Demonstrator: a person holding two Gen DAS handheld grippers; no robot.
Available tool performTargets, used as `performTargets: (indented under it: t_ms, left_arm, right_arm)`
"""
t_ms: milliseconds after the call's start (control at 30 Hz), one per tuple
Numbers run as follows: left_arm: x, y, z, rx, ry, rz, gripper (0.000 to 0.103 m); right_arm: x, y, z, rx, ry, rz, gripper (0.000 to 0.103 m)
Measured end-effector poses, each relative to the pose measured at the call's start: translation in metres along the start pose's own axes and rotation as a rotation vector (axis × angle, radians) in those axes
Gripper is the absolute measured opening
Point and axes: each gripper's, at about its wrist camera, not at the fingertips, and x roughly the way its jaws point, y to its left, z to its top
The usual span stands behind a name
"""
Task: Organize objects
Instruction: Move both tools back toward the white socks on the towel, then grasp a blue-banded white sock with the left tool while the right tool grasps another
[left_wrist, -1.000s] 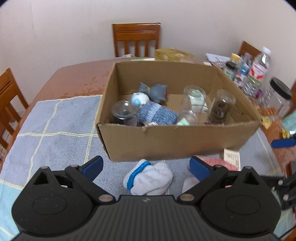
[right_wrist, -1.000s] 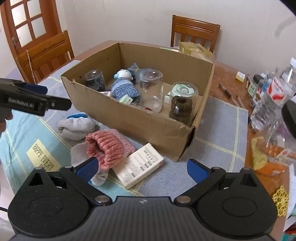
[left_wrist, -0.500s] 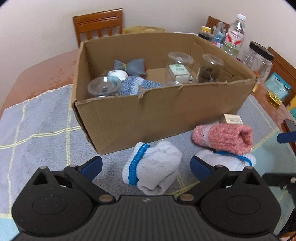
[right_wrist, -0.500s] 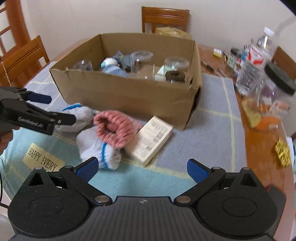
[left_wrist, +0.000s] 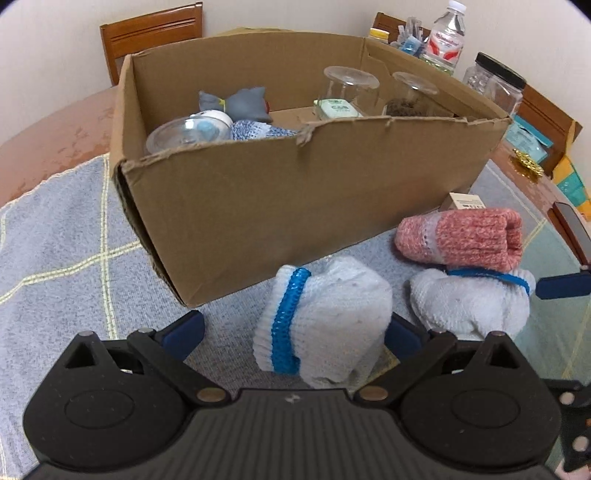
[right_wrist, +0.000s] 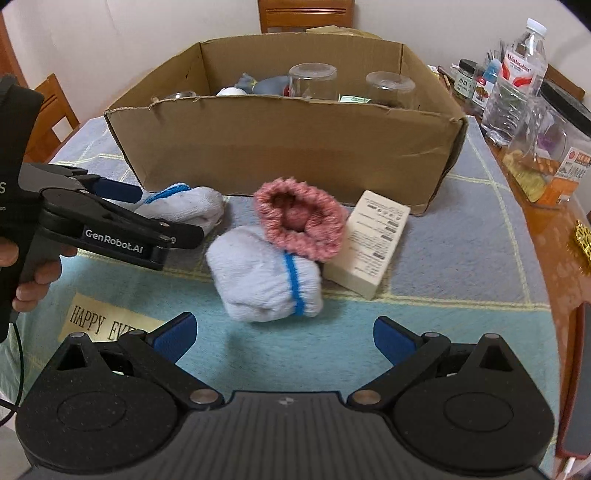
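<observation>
Left gripper (left_wrist: 293, 330) jaws wide, straddling white sock roll (left_wrist: 321, 325) just before cardboard box (left_wrist: 295, 206); pink sock roll (left_wrist: 461, 240) right of box's near corner.

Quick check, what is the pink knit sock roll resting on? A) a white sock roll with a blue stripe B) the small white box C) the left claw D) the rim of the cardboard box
A: the pink knit sock roll lies on top of the white sock roll with a blue stripe; the small white box sits beside them on the cloth, in front of the cardboard box.
</observation>
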Motion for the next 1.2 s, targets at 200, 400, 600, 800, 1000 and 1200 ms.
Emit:
performTargets:
  t_ms: [200, 400, 600, 800, 1000, 1200]
  left_arm:
    - [-0.003, 0.007, 0.000, 0.044, -0.012, -0.002, 0.101]
    - [-0.006, 0.011, -0.002, 0.063, -0.011, -0.005, 0.101]
    - [-0.004, 0.013, -0.002, 0.056, -0.005, -0.007, 0.102]
    - [-0.002, 0.006, -0.003, 0.110, 0.001, 0.017, 0.102]
    - [0.004, 0.002, -0.005, 0.126, 0.014, 0.029, 0.102]
    - [0.005, 0.000, -0.008, 0.125, 0.008, 0.016, 0.102]
  right_arm:
    - [0.012, 0.013, 0.003, 0.013, -0.021, -0.066, 0.103]
    - [0.028, 0.022, 0.009, 0.045, -0.036, -0.123, 0.103]
    - [0.036, 0.023, 0.015, 0.076, -0.060, -0.176, 0.103]
    - [0.027, 0.001, 0.005, 0.129, -0.048, -0.169, 0.103]
    - [0.021, -0.019, -0.015, 0.175, -0.014, -0.151, 0.103]
    - [0.023, -0.016, -0.021, 0.105, -0.020, -0.156, 0.103]
